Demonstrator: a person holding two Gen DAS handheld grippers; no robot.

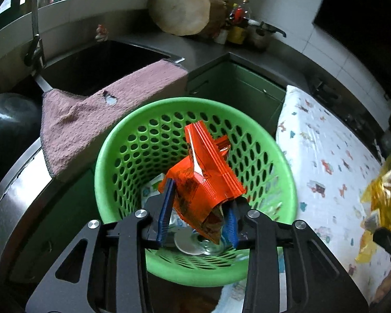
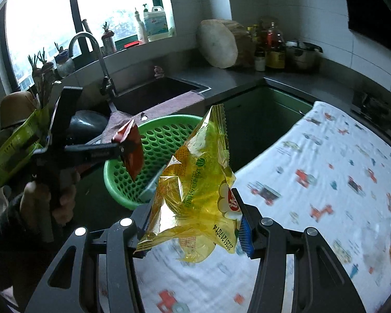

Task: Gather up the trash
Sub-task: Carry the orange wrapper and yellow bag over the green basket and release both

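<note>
My left gripper [image 1: 199, 208] is shut on a crumpled red snack wrapper [image 1: 203, 172] and holds it over the mouth of a green perforated basket [image 1: 112, 156]. Clear trash lies at the basket's bottom. In the right wrist view the left gripper [image 2: 122, 151] with the red wrapper [image 2: 131, 151] hangs above the basket [image 2: 164, 135]. My right gripper [image 2: 195, 224] is shut on a yellow transparent snack bag [image 2: 198, 182], held up over the patterned cloth, to the right of the basket. The yellow bag also shows in the left wrist view [image 1: 383, 187].
A white cloth with vehicle prints [image 2: 312, 182] covers the table. A dark sink [image 1: 99, 65] with a faucet [image 2: 91, 52] and a pink towel [image 1: 91, 114] lies behind the basket. A wooden chopping block [image 2: 219, 44], bottles and a pot [image 2: 299, 54] stand on the counter.
</note>
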